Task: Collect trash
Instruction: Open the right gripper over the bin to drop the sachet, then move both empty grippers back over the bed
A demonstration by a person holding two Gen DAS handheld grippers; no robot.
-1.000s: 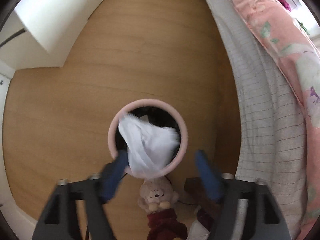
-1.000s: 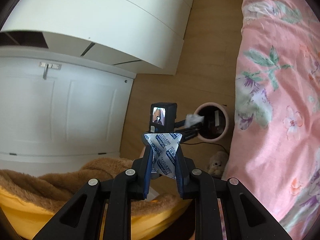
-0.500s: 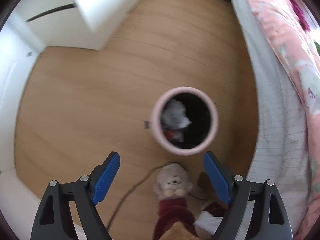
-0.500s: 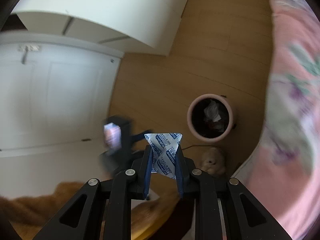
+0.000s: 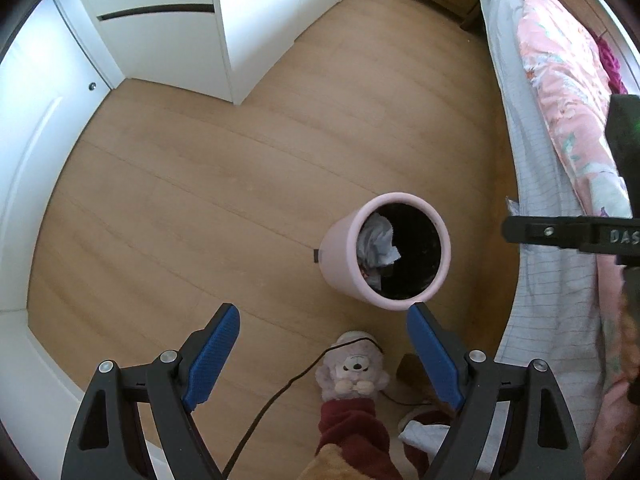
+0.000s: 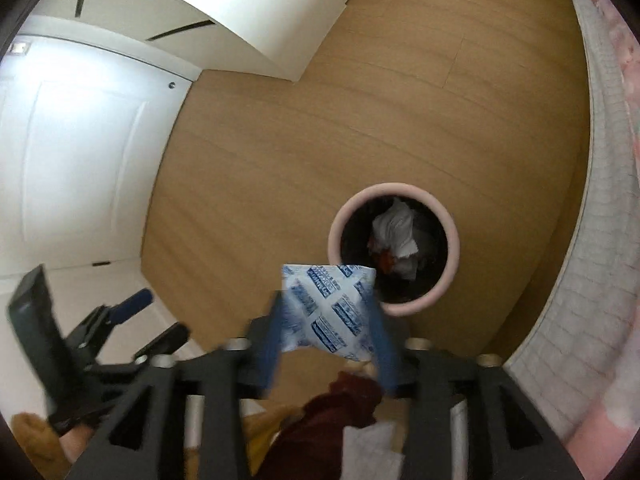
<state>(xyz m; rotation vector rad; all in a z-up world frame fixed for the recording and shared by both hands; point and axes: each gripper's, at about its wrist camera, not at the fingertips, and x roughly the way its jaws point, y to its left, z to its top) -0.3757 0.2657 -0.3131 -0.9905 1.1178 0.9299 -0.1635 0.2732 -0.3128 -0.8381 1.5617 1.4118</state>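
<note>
Left wrist view
- Left gripper [image 5: 320,354]: we log it wide open, blue pads apart, holding nothing.
- Trash bin [image 5: 340,258]: pink, round, standing on the wooden floor [image 5: 208,184]; its near rim sits just beyond the right pad, at about 1 o'clock from the gripper.
- Crumpled tissue [image 5: 378,242]: white, lying inside the bin against its 9 o'clock wall.
- Surroundings: a plush bear [image 5: 354,372] at 6 o'clock of the bin, a dark cable [image 5: 280,392] running past it; the bed [image 5: 560,128] with pink floral cover along 3 o'clock; a white wardrobe [image 5: 168,32] at 11 o'clock.
- Cut off: the right gripper [image 5: 568,234] enters from the 3 o'clock edge, only partly in frame.

Right wrist view
- Right gripper [image 6: 326,340]: we record it clamped on a white sachet [image 6: 328,310] with blue print, held between the blurred fingers.
- Sachet position: above the floor, its far corner overlapping the bin [image 6: 454,248] rim at the bin's 7 o'clock.
- Bin contents: the tissue [image 6: 394,228] and something orange-red that we cannot identify.
- Left gripper [image 6: 158,318]: at 8 o'clock, fingers spread.
- Hard to read: motion blur over the near fingers; the sachet's lettering is illegible.
</note>
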